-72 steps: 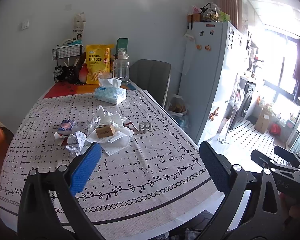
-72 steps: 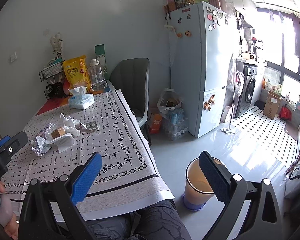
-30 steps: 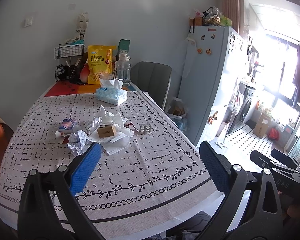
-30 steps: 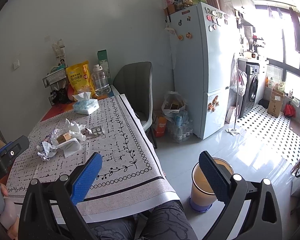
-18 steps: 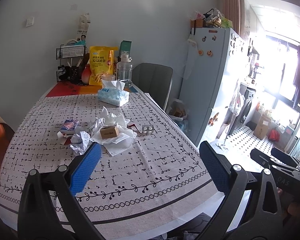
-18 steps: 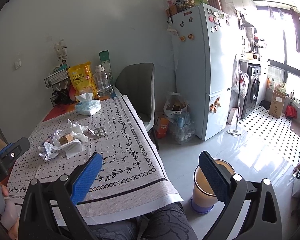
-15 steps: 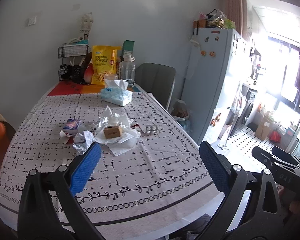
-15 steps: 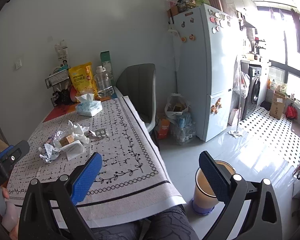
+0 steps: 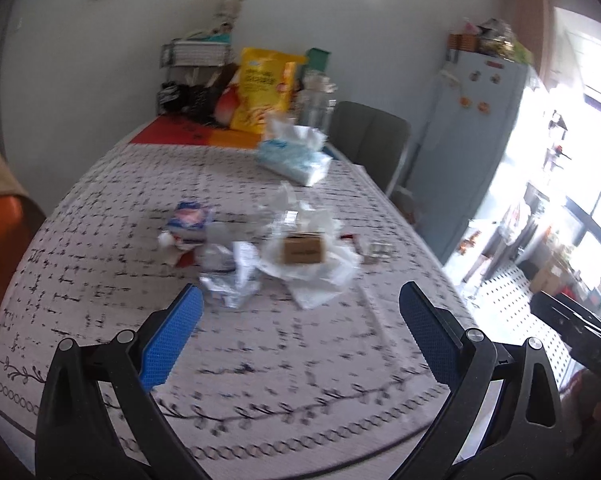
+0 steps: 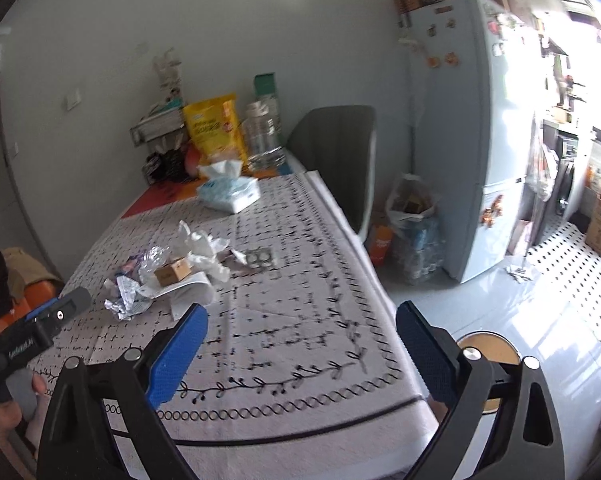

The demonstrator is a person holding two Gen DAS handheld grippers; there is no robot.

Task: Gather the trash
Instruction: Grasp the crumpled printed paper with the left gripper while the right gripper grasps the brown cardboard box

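Trash (image 9: 260,252) sits heaped mid-counter (image 9: 100,208), foil, tissue and a small carton (image 9: 303,249) together. Left gripper (image 9: 300,336) and right gripper (image 10: 300,344) both hover empty with fingers spread wide. I'd pinch the crumpled foil (image 9: 228,280) first, low and square. Only the right view shows the bin (image 10: 486,350) on the floor.

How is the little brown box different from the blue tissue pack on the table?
The little brown box is plain cardboard with hard edges; the blue tissue pack is soft and bigger, with a white tissue sticking out. The box sits on crumpled white paper amid the trash; the pack lies apart, farther back. Both rest on the table.
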